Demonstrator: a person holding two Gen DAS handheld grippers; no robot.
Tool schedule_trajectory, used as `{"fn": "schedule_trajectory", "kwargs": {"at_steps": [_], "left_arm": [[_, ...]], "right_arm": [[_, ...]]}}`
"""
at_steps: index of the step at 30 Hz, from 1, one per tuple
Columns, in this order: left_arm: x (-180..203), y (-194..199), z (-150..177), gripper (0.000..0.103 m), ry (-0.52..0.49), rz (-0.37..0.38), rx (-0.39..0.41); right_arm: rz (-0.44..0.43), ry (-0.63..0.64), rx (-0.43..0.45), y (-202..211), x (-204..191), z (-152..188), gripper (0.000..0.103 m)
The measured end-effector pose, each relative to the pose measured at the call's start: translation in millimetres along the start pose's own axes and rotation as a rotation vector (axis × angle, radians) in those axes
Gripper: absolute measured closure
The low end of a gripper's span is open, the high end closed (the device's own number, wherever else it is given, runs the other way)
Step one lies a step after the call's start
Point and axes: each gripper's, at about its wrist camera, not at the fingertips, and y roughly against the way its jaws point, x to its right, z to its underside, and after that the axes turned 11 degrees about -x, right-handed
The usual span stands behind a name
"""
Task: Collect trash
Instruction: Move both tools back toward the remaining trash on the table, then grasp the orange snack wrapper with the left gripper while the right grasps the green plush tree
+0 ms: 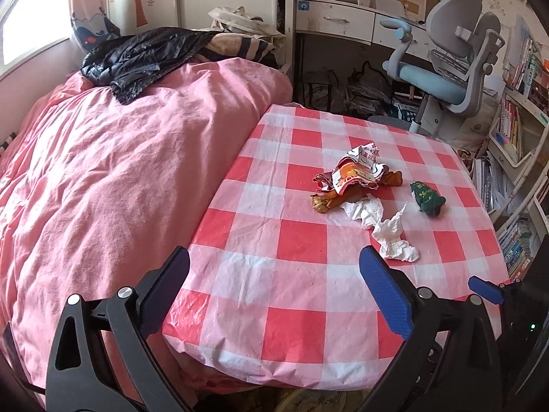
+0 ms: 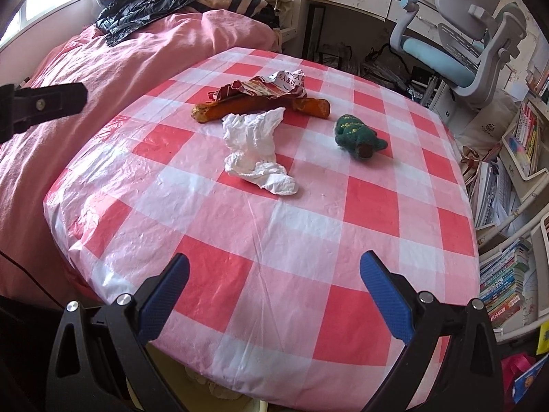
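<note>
My right tongs [image 2: 274, 295] hang spread and empty at the checked table's [image 2: 343, 240] near edge, the crumpled tissue [image 2: 257, 151] straight ahead, lying roughly lengthwise away from me. My left tongs [image 1: 274, 288], also spread, sit farther off. A black bag [image 1: 137, 58] lies on the bed [image 1: 103, 171]; contents hidden.

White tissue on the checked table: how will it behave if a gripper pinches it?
The white tissue looks crumpled and thin, so probably floppy and very light; it should compress between the fingers rather than resist. It lies stretched in a long wad, so one end would likely dangle. It seems to touch the orange wrapper, which might shift.
</note>
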Motion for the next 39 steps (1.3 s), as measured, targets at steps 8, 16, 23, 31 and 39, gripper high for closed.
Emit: {"fn": "schedule_trajectory", "kwargs": {"at_steps": [8,16,23,31,39], "left_arm": [[-9,-4,-3,0.007,0.047,0.053,-0.030],[-22,-19,-19,0.007,0.076,0.032,-0.064],[-15,-40,-30,0.007,0.032,0.025,-0.109],[5,-66,-49,0.007,-0.045,0.034,-0.124],[61,-87,-61,0.008,-0.270,-0.010,-0.069]], "right_arm": [[0.009,0.092,-0.004,-1,-5,-23,0.008],[0.039,0.029,0.069,3,38,-40,0.008],[-0.052,-0.180,0.077,-8,94,-48,0.008],[-0.074,-0.160,0.083,-18,95,-66,0.008],[-0.123,-0.226,0.046,-44,116,-89,0.017]]}}
